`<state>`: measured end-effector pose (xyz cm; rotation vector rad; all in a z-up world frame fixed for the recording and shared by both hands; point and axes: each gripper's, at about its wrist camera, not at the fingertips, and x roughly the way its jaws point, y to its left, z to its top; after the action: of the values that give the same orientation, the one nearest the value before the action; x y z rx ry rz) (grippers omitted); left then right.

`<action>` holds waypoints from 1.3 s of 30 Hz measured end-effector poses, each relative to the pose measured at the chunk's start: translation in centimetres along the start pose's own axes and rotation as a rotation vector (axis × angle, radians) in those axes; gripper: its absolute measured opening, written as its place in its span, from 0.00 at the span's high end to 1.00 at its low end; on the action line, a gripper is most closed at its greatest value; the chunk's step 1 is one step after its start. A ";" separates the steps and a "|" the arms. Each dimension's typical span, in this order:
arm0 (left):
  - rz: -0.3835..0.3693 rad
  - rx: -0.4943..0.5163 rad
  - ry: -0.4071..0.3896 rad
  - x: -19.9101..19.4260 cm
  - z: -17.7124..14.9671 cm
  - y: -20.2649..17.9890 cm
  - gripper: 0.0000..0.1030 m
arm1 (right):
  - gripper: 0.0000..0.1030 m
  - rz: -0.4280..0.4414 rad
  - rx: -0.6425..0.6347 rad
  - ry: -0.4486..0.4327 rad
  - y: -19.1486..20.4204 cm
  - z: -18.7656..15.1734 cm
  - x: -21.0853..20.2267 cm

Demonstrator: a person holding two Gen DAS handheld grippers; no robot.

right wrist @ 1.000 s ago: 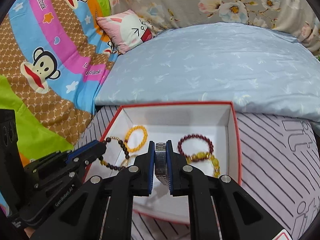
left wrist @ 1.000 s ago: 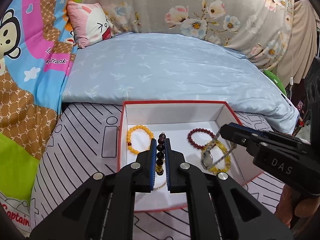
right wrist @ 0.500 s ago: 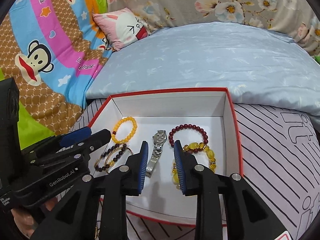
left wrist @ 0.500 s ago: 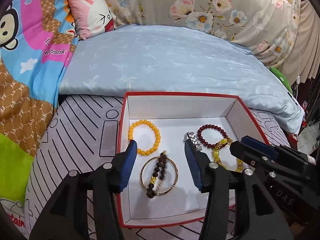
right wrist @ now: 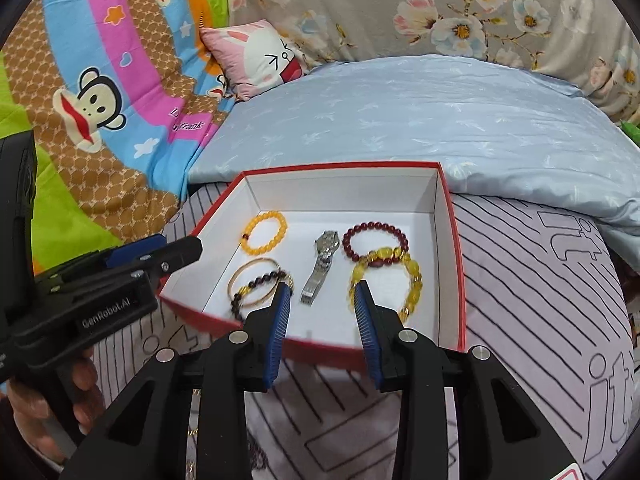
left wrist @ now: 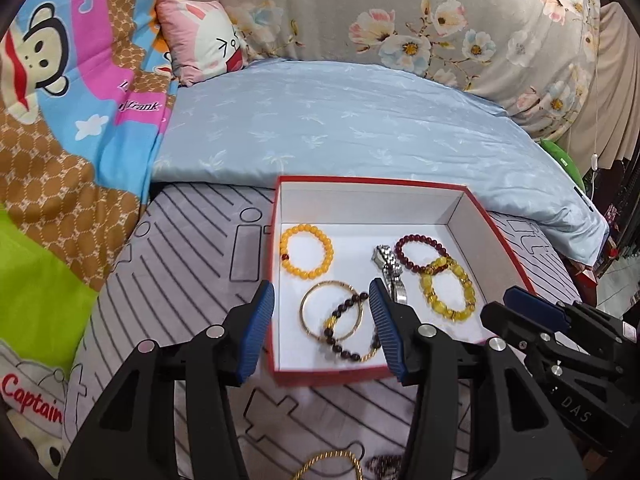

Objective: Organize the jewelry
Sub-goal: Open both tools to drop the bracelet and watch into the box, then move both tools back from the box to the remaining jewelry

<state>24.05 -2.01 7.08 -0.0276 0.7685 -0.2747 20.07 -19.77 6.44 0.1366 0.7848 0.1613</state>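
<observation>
A red box with a white inside (left wrist: 496, 232) (right wrist: 456, 264) sits on the striped bedding. In it lie an orange bead bracelet (left wrist: 306, 251) (right wrist: 264, 232), a gold bangle (left wrist: 308, 312) (right wrist: 240, 280) overlapped by a dark bead bracelet (left wrist: 344, 312) (right wrist: 256, 284), a silver watch (left wrist: 390, 268) (right wrist: 322, 268), a dark red bead bracelet (left wrist: 420, 252) (right wrist: 374, 238) and a yellow bead bracelet (left wrist: 448, 292) (right wrist: 412, 280). My left gripper (left wrist: 322, 324) is open and empty over the box's near left. My right gripper (right wrist: 322, 312) is open and empty over the near edge.
A gold chain (left wrist: 328, 464) and a dark bead item (left wrist: 384, 462) lie on the bedding near the bottom of the left wrist view. A light blue quilt (left wrist: 340, 120) lies behind the box. A pink pillow (left wrist: 200, 40) and cartoon blanket (left wrist: 60, 100) are at the left.
Both grippers opened. The left let go of the dark bead bracelet, the right let go of the silver watch; both pieces now lie in the box. Both grippers have drawn back toward the near edge.
</observation>
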 end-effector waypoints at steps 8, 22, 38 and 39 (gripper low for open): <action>0.016 -0.005 0.000 -3.3 -3.2 0.9 0.54 | 0.68 -0.001 -0.022 0.020 1.1 -4.0 -2.8; 0.064 -0.060 0.084 -4.3 -11.0 2.6 0.54 | 0.68 0.040 0.005 0.112 3.0 -10.0 -3.0; 0.039 -0.057 0.069 -4.6 -14.1 2.3 0.54 | 0.68 0.043 -0.016 0.130 4.8 -10.2 -0.9; 0.039 -0.054 0.073 -4.5 -14.1 2.3 0.54 | 0.68 0.042 -0.015 0.130 4.8 -10.2 -0.8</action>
<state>11.74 2.40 -0.30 -0.0534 0.8476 -0.2184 11.78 -14.60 0.75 0.1294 0.9100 0.2175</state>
